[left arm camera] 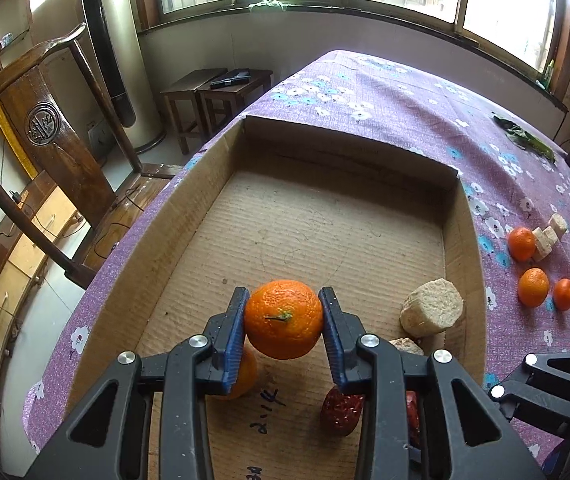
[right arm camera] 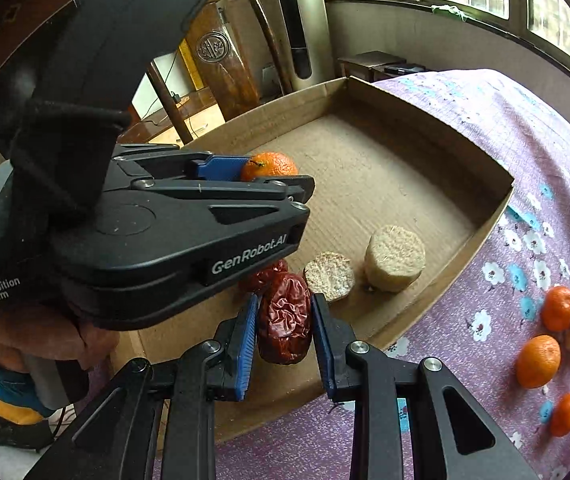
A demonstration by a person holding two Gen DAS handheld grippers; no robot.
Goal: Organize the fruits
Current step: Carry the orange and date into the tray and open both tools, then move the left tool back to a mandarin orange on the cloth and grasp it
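A round orange mandarin [left arm camera: 283, 324] is gripped in the left gripper's [left arm camera: 283, 330] jaws, a wrinkled red date [right arm camera: 284, 318] in the right gripper's [right arm camera: 283, 332], above a shallow cardboard box [left arm camera: 461, 240].

A table covered with a purple cloth printed with white and blue flowers [left arm camera: 405, 92] carries a shallow brown cardboard box [left arm camera: 189, 208] on its left side. To the right of the box, directly on the cloth, lie three small orange mandarins [left arm camera: 533, 287] and a few pale beige cut chunks [left arm camera: 549, 236]. A dark green leafy scrap [left arm camera: 525, 138] lies at the far right edge.
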